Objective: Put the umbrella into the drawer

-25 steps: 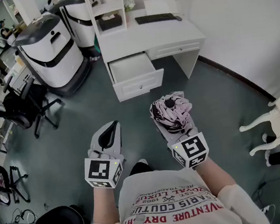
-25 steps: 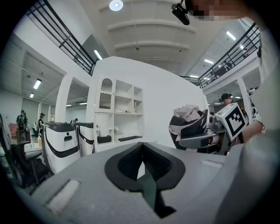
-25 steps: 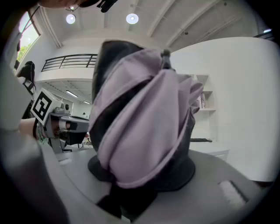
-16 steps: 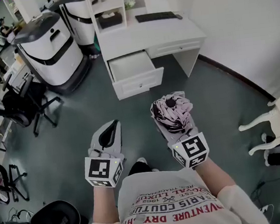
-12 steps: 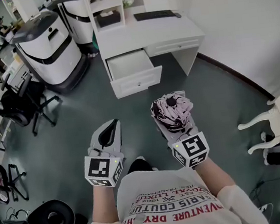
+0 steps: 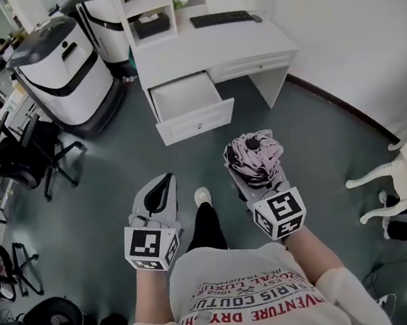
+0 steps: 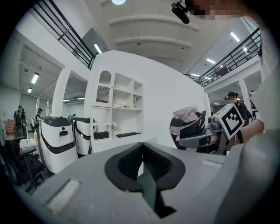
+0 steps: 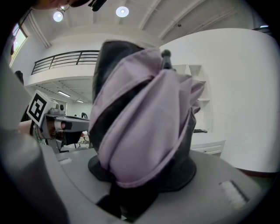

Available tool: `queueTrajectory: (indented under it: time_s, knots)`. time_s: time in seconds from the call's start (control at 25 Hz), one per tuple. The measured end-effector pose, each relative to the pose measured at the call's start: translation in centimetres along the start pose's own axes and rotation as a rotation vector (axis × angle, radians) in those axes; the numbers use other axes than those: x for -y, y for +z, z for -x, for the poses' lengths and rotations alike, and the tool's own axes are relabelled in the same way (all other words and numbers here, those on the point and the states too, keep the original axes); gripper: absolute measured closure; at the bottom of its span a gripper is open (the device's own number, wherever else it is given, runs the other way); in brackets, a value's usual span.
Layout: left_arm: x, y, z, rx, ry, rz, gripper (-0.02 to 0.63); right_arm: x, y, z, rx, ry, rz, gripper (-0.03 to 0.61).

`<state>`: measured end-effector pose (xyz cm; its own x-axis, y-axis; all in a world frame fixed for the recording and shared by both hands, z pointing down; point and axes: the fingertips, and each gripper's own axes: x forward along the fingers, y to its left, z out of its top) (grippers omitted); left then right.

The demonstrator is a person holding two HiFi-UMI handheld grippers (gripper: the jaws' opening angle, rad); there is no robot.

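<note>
Being grasped by the right tongs (image 6: pixel 254 168), the folded umbrella (image 6: pixel 254 155) is seen near, above the floor (image 6: pixel 109 170). The left tongs (image 6: pixel 164 186) are clenched on nothing. The open drawer (image 6: pixel 199 126) of the far table (image 6: pixel 204 51) is not reached yet; putting it in is left.

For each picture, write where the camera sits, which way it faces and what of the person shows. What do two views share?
Head view: on the person's head, facing steeply down; shows left gripper, right gripper, shirt, shoe; open drawer ahead.
Left gripper view: on that gripper, along its shut jaws toward the white desk.
Right gripper view: on that gripper, along jaws clamped on the umbrella.
Shared: each gripper view shows the other gripper and the desk.
</note>
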<state>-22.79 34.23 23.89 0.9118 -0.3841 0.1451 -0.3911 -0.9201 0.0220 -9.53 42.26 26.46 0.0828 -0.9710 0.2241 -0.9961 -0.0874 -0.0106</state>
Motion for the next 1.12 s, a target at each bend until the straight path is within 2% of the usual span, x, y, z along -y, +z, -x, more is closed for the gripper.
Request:
queueTrajectory:
  time_s: [0.32,0.52,0.76,1.12]
  knots:
    - [-6.0,0.0,-9.2,0.002,-0.017,0.024,0.611,5.0,0.5,-8.7,-0.030,-0.016,-0.004,0.376]
    - [-11.0,0.5,-16.9,-0.015,-0.038,0.046,0.611,9.1,1.7,-16.6,-0.066,-0.023,-0.011,0.376]
    - [-17.8,2.6,-25.6,-0.011,-0.044,0.049,0.611,13.4,4.0,-26.6,-0.093,-0.008,-0.017,0.376]
    - [-24.0,3.1,-33.0,-0.024,-0.029,0.065,0.611,16.9,5.2,-36.6,-0.126,0.032,-0.010,0.374]
